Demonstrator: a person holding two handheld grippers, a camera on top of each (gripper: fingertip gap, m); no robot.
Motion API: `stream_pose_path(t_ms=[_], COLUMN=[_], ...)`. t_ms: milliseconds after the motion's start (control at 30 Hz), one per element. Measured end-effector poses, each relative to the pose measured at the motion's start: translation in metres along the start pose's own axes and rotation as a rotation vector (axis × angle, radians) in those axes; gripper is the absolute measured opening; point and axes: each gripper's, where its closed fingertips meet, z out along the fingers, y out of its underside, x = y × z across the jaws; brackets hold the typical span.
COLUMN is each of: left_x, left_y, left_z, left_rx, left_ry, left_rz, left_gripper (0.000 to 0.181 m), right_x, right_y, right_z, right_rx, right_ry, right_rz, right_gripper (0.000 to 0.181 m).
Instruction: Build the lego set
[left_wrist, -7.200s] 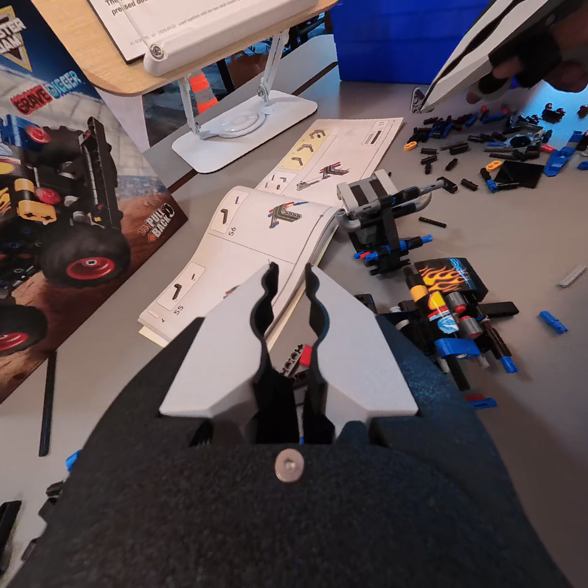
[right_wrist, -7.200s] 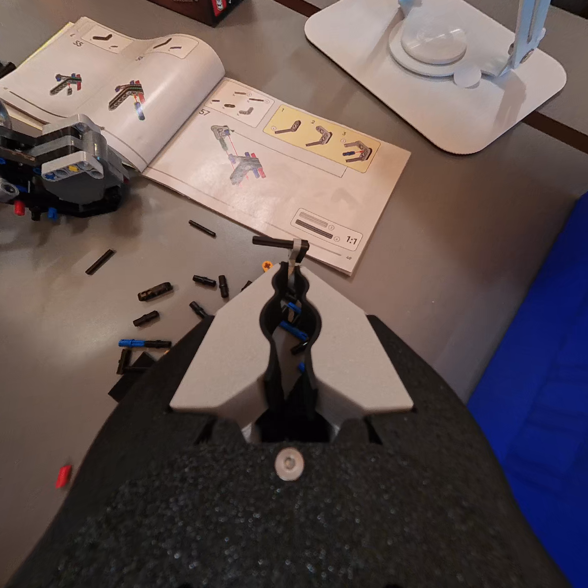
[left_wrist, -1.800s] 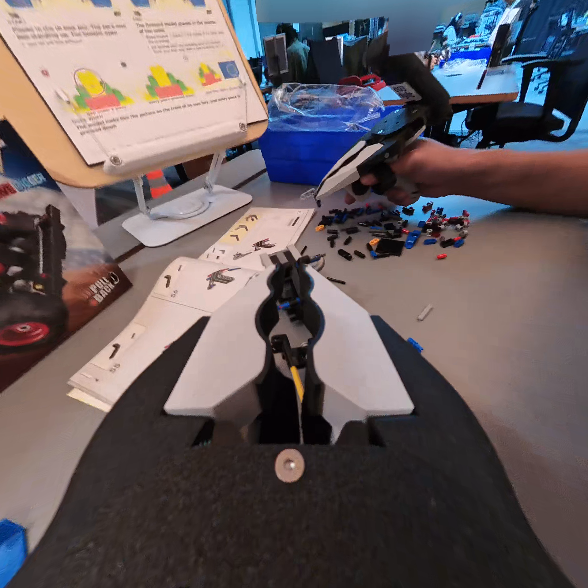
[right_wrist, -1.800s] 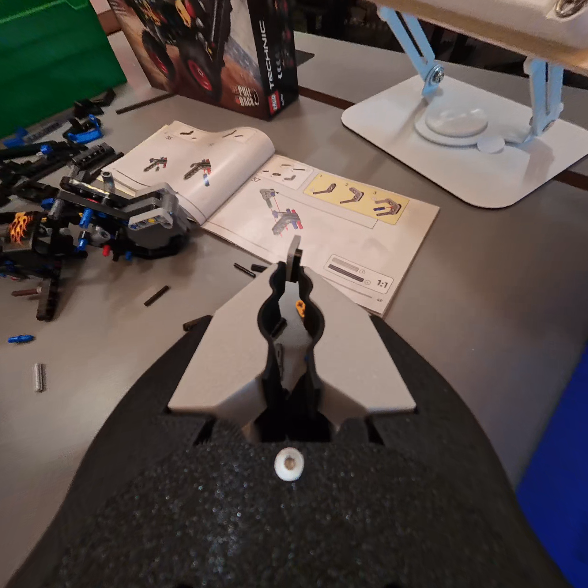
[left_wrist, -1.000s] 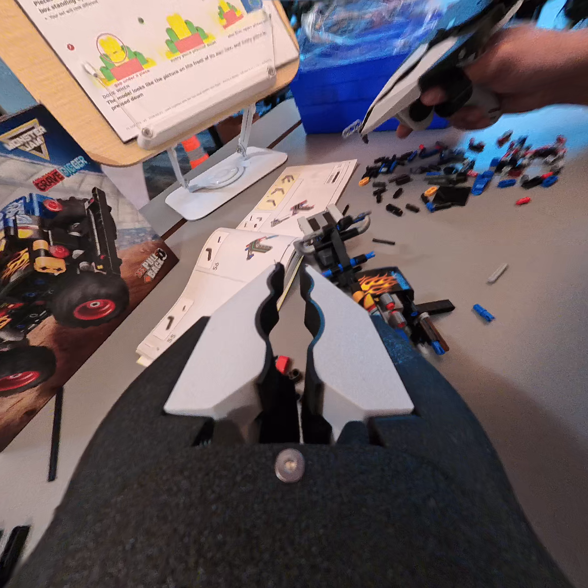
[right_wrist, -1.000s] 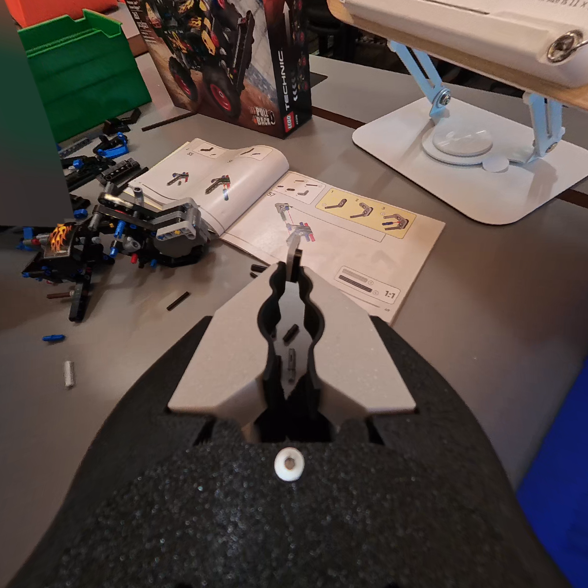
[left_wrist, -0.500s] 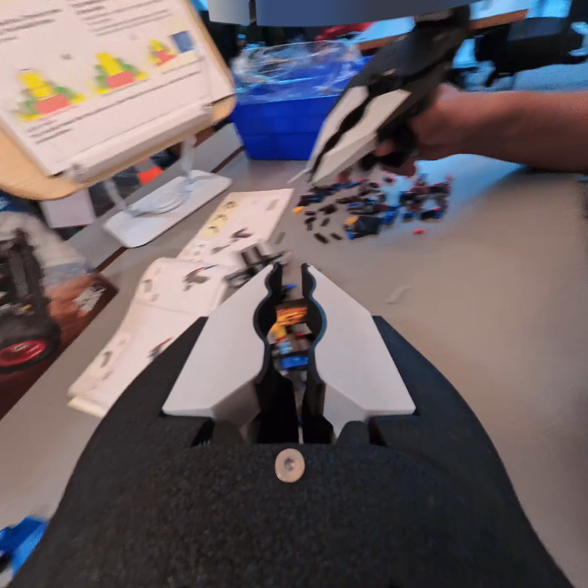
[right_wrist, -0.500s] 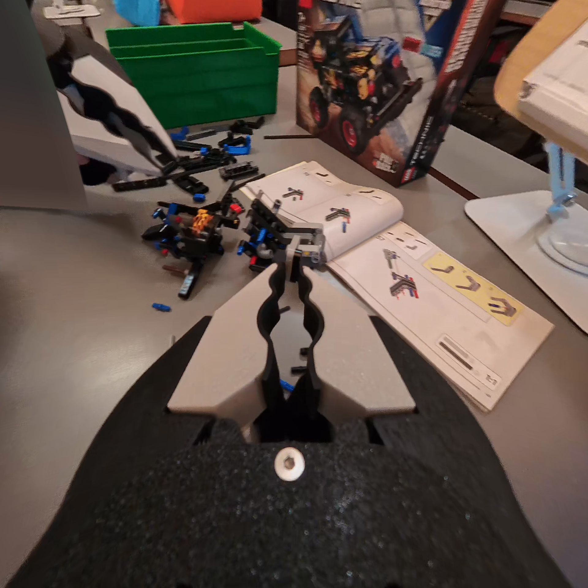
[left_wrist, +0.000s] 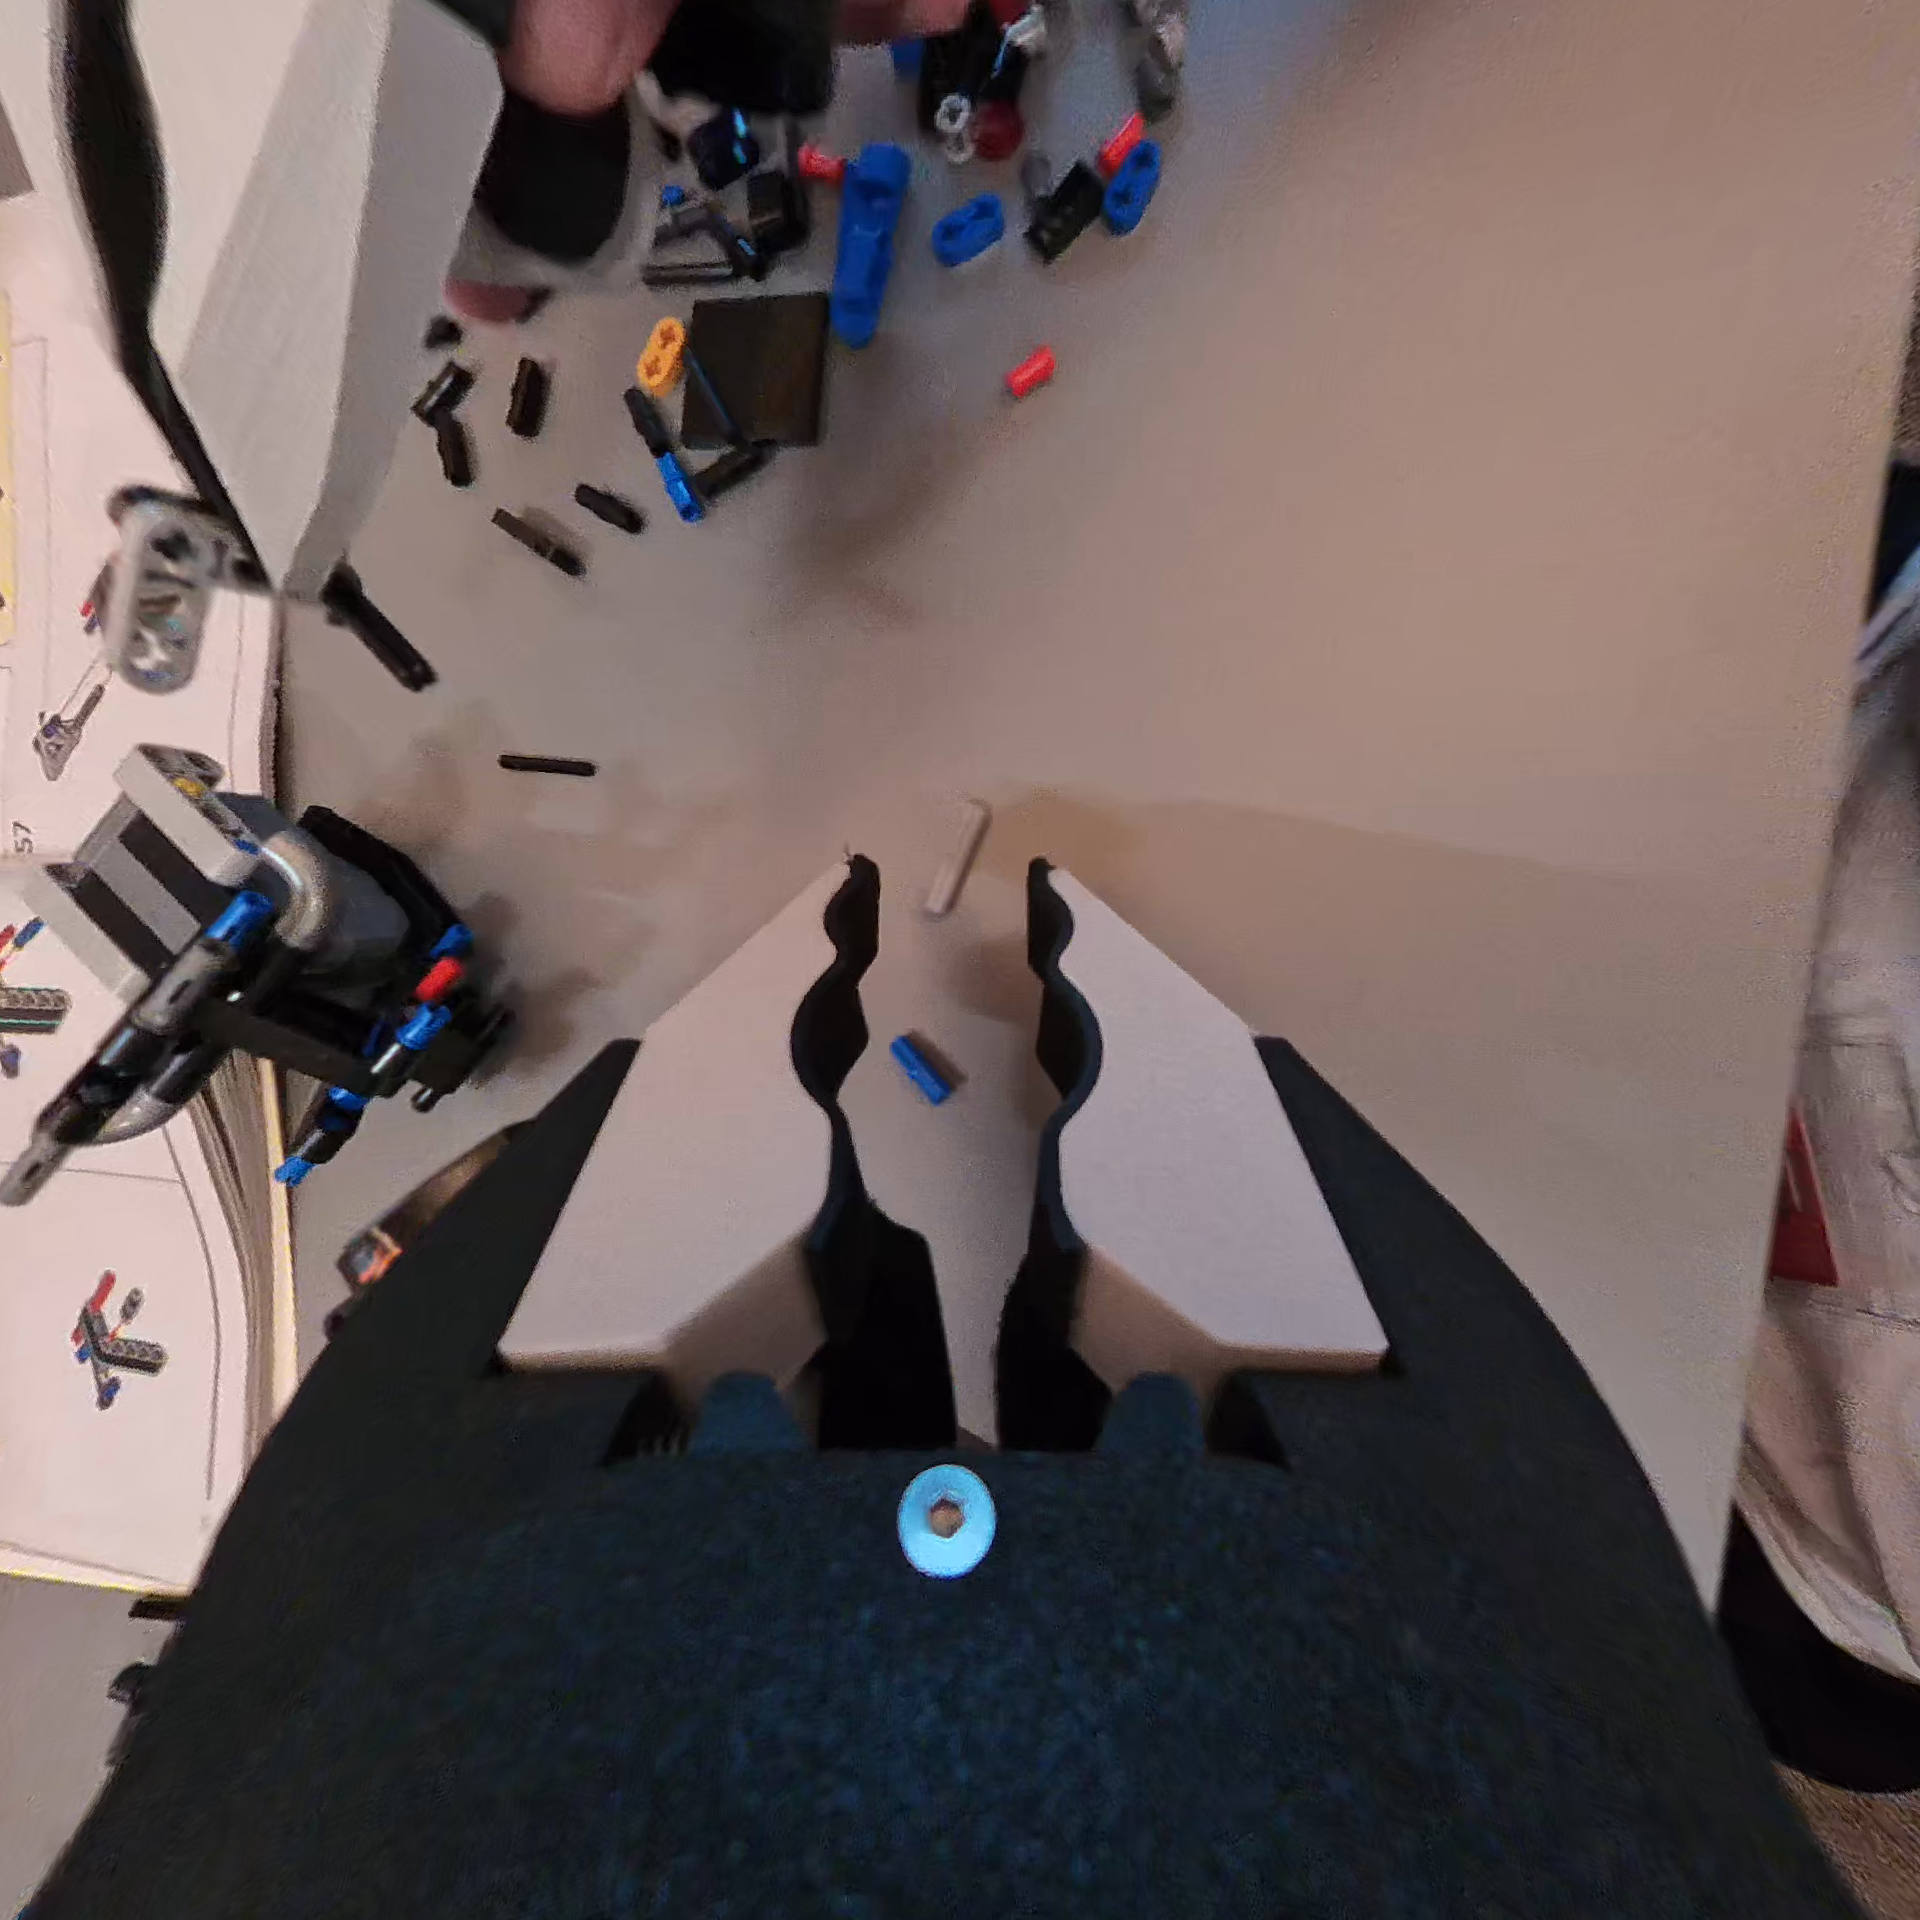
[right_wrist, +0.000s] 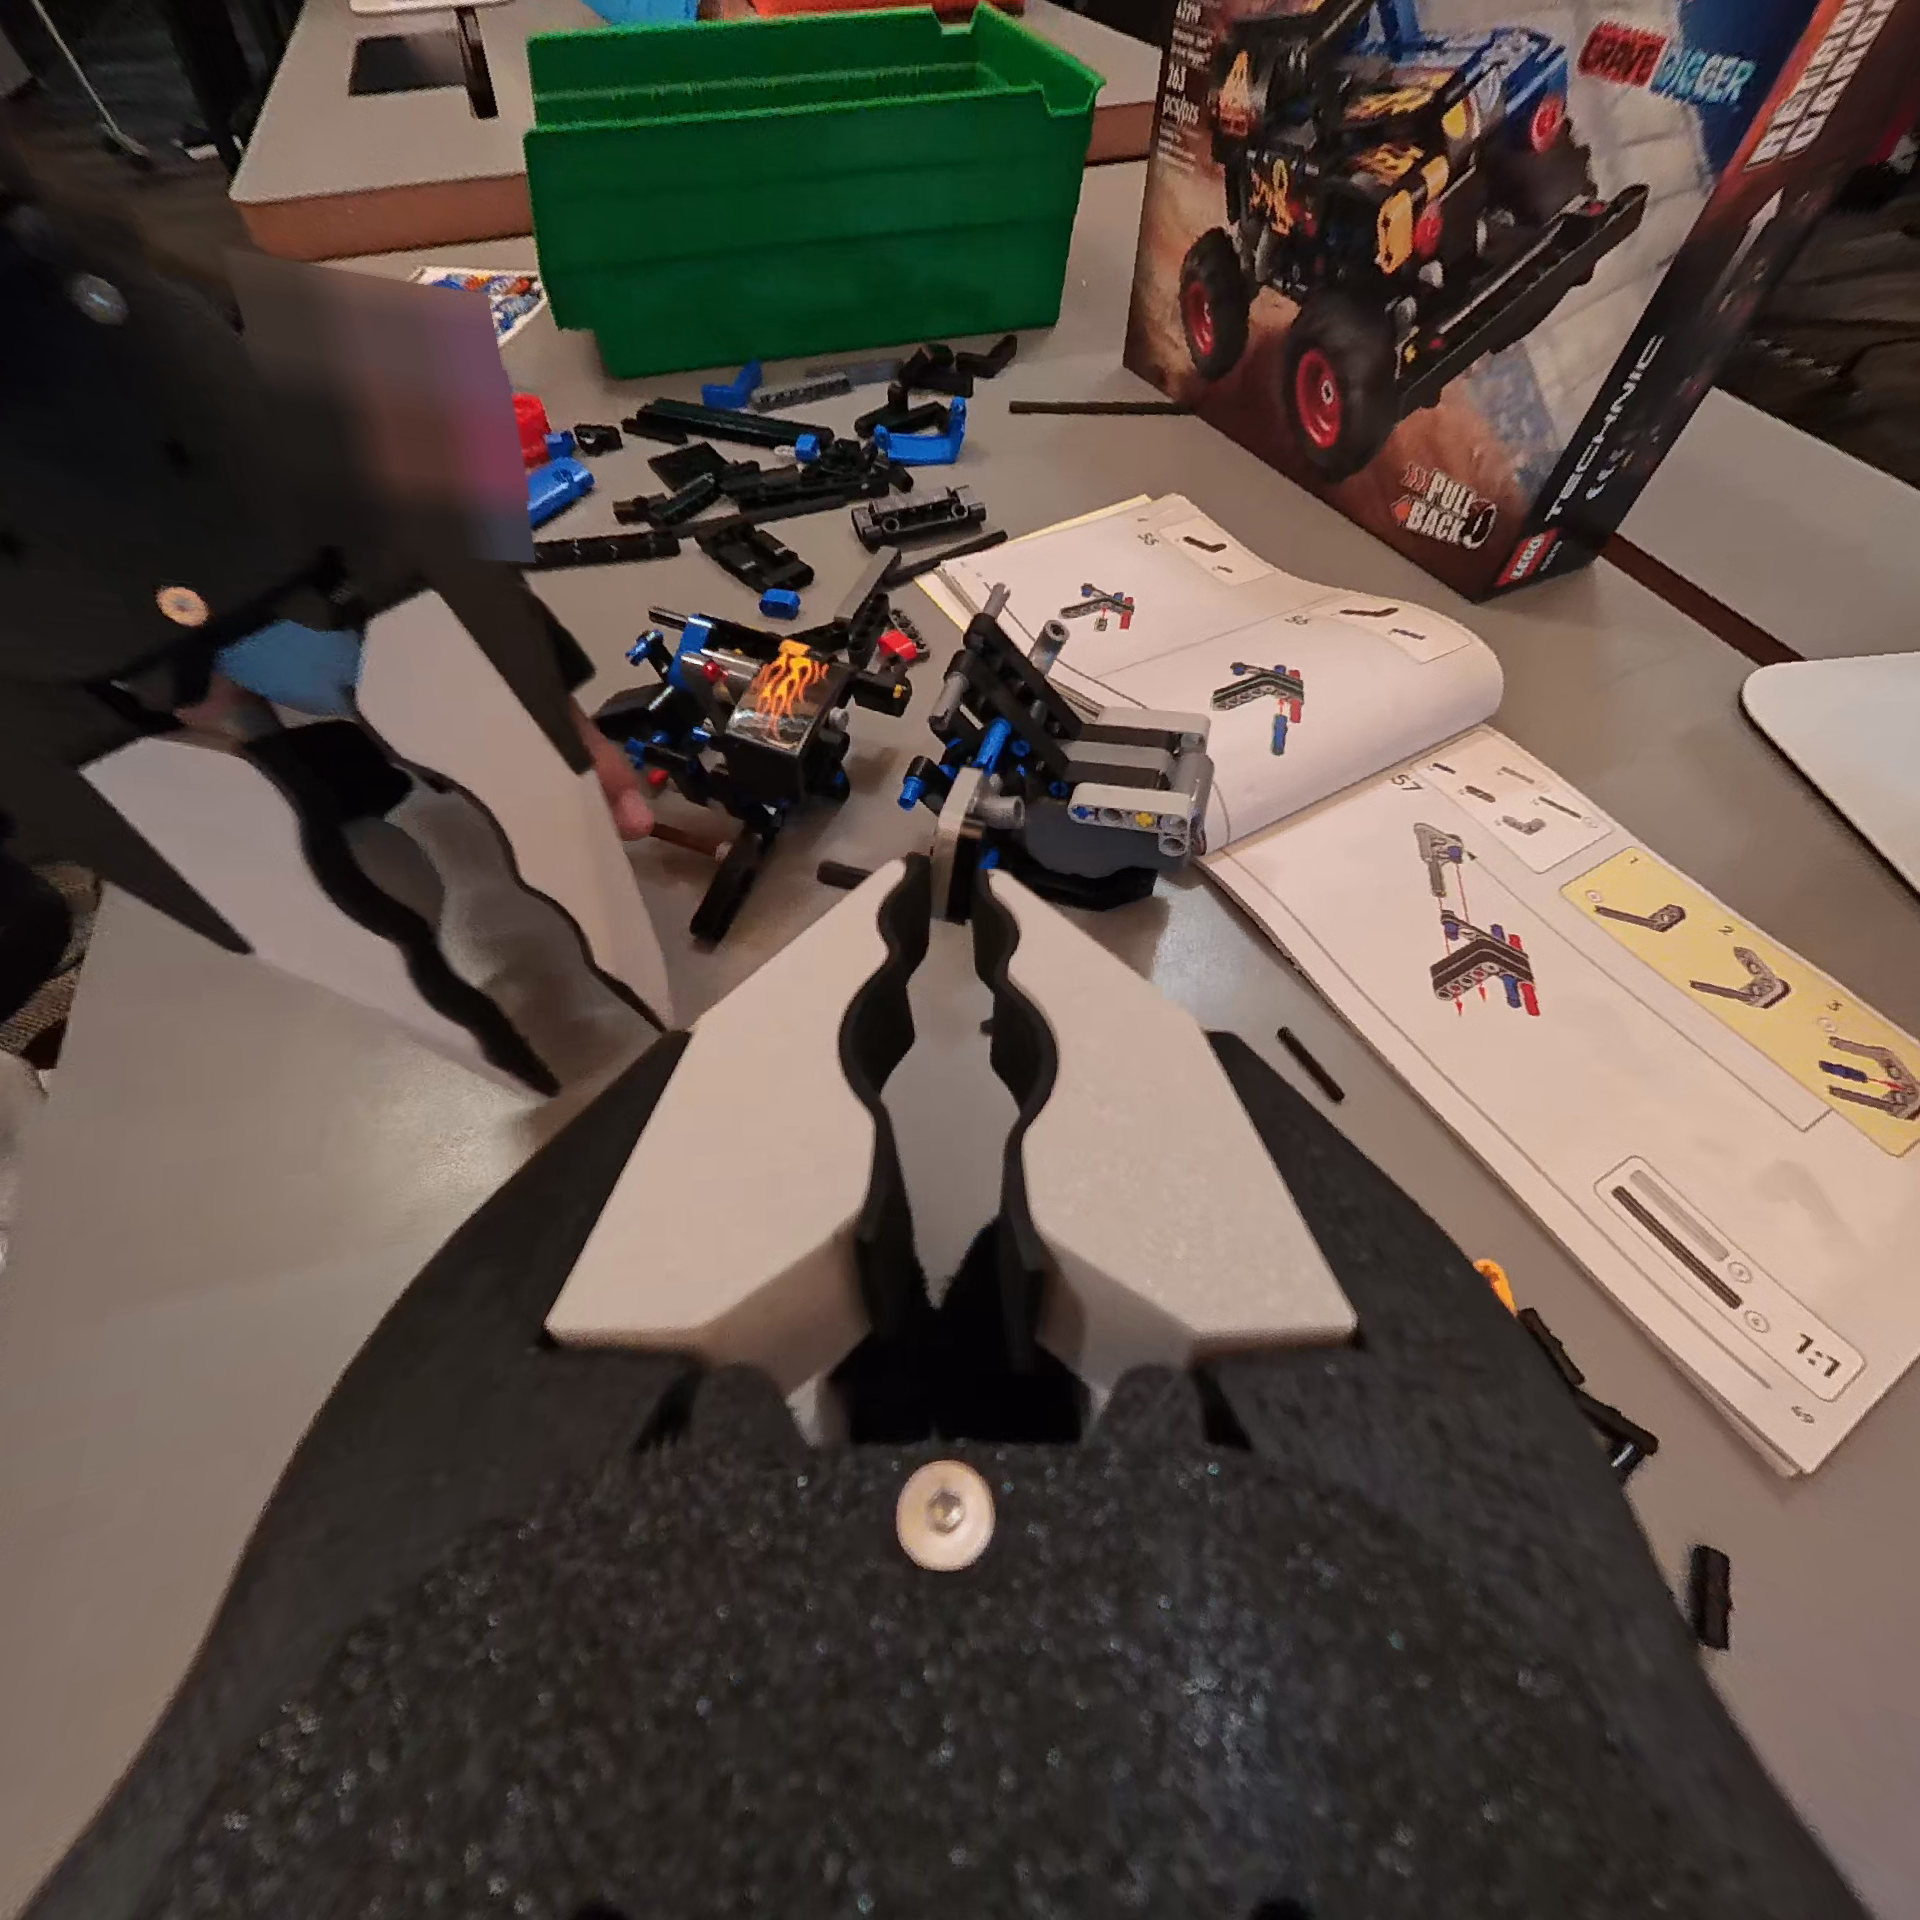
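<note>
Left wrist view: the left gripper (left_wrist: 948, 868) points down at the grey desk top (left_wrist: 1351, 623), its two grey fingers spread apart with nothing between them. A short light-grey axle pin (left_wrist: 957, 858) lies on the desk just beyond the fingertips, and a small blue connector pin (left_wrist: 921, 1068) lies on the desk in the gap between the fingers. A partly built black, grey and blue chassis section (left_wrist: 249, 956) rests at the left, against the open white instruction booklet (left_wrist: 114, 1351). A scatter of small black, blue, red and orange loose pieces (left_wrist: 790, 312) lies toward the far edge of the desk.

Right wrist view: the right gripper (right_wrist: 951, 883) has its fingers pressed onto a thin flat light-grey beam piece (right_wrist: 954, 842), which stands up from the tips, close in front of the chassis section (right_wrist: 1081, 769). A second sub-assembly, black with an orange flame panel (right_wrist: 774, 717), lies left of it. The booklet (right_wrist: 1507, 935) lies open on the right of the desk. A green plastic bin (right_wrist: 800, 197) and the upright printed set box (right_wrist: 1455, 260) stand along the far edge. The left gripper (right_wrist: 603, 1049) appears at the left, tips down near the desk surface.
</note>
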Motion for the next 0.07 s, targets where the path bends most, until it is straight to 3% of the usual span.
stream_pose_path(t_ms=[67], left_x=[-0.0021], left_y=[0.0037], left_z=[0.0056], left_rx=[-0.033], left_ry=[0.011], left_rz=[-0.006], left_gripper=[0.025], right_x=[-0.0001], right_y=[-0.0017], right_z=[-0.0024], right_rx=[0.006], right_ry=[-0.013], right_rz=[0.014], right_gripper=[0.007])
